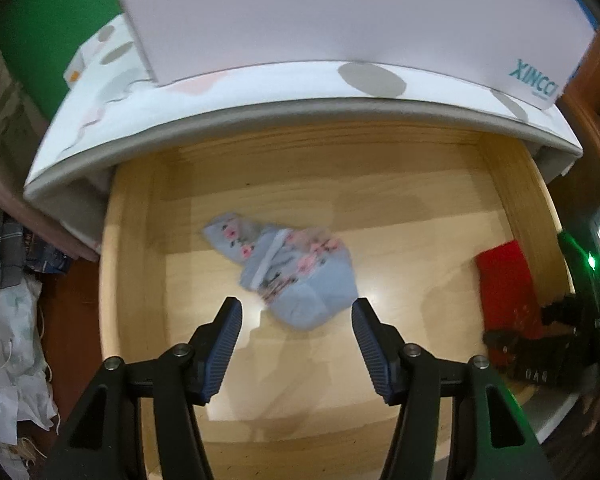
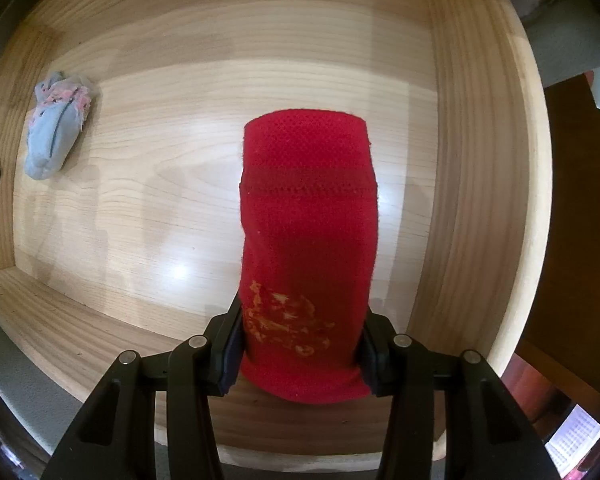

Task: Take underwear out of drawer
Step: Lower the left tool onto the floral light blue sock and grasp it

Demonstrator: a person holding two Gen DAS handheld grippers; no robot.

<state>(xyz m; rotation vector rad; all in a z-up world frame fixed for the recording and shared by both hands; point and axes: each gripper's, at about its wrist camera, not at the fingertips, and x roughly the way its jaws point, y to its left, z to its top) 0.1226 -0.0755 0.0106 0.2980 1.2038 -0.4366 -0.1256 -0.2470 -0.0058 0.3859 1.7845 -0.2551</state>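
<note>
Right now, the red underwear is squeezed between the fingers of the right gripper, low in the wooden drawer. Only its near end is pinched, and the rest sticks out ahead of the gripper. It could slip free when it is lifted, or be caught on the drawer wall just to the right.

The left gripper is held apart and empty, above the blue flowered underwear, which lies just ahead of its tips. If the fingers are closed too high, only air would be grabbed.
</note>
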